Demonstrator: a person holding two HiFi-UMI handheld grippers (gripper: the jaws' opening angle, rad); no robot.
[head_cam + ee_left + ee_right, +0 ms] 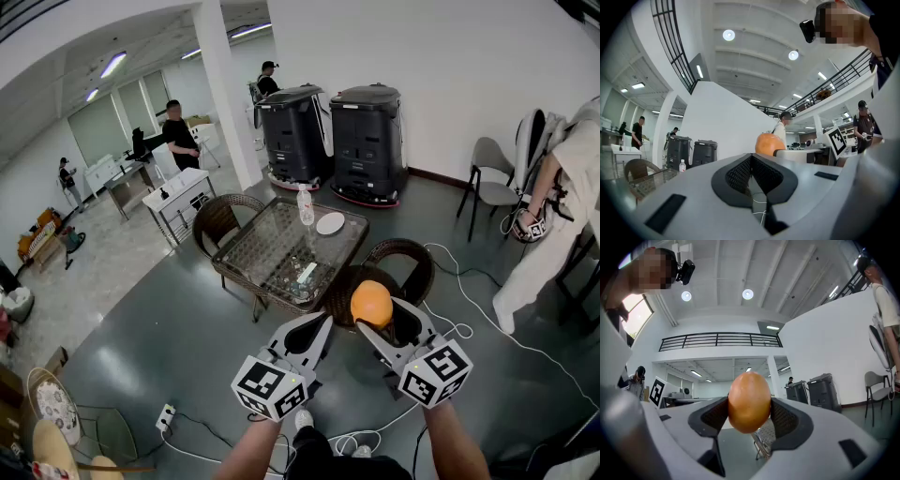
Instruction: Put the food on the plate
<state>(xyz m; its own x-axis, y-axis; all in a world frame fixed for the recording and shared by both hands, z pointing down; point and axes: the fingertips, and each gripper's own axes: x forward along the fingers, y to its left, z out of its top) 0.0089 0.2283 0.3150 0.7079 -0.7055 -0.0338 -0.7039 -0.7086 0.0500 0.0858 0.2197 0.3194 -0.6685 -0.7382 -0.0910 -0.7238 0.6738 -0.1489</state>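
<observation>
A round orange fruit (371, 303) is clamped between the jaws of my right gripper (375, 322), held up in the air well short of the table. In the right gripper view the orange fruit (749, 401) fills the gap, both pads of the right gripper (749, 414) pressing its sides. My left gripper (320, 330) hangs beside it, shut with nothing in it; in its own view the left gripper (751, 158) shows pads meeting, and the orange fruit (768, 144) shows behind. A small white plate (330, 223) lies on the glass table (272, 246) ahead.
A plastic bottle (305, 206) stands next to the plate. Wicker chairs (223, 217) (405, 260) ring the table. Two black machines (367, 141) stand by the far wall. A person in white (561, 220) is at the right. Cables (469, 309) trail over the floor.
</observation>
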